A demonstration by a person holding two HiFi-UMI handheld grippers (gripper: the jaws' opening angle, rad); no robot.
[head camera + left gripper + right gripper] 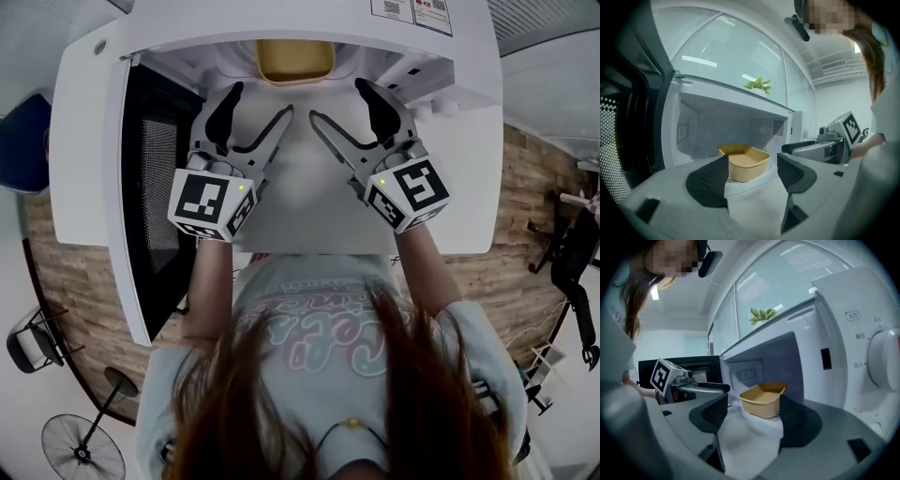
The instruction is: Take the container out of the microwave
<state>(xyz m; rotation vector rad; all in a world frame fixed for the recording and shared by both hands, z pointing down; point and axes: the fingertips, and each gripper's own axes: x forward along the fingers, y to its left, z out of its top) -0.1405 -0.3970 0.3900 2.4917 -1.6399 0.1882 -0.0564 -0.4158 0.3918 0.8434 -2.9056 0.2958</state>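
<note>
We see the yellow container (294, 61) sitting empty well inside the open microwave (319, 21), on its floor. From above, the microwave's top cuts off the container's far part. Our left claw (260, 103) and right claw (337, 101) hover side by side at the opening, short of the container. Both have their jaws spread wide and grip nothing. The dark door (155, 187) stands open on the left. Our forearms (211, 281) reach forward, roughly parallel.

Wood-plank floor (66, 272) lay below, with a standing fan (82, 448) at 7 o'clock and a black office chair (572, 267) at 3 o'clock. Glass partition walls (722, 51) rose behind, and a leafy plant (758, 85) showed against them.
</note>
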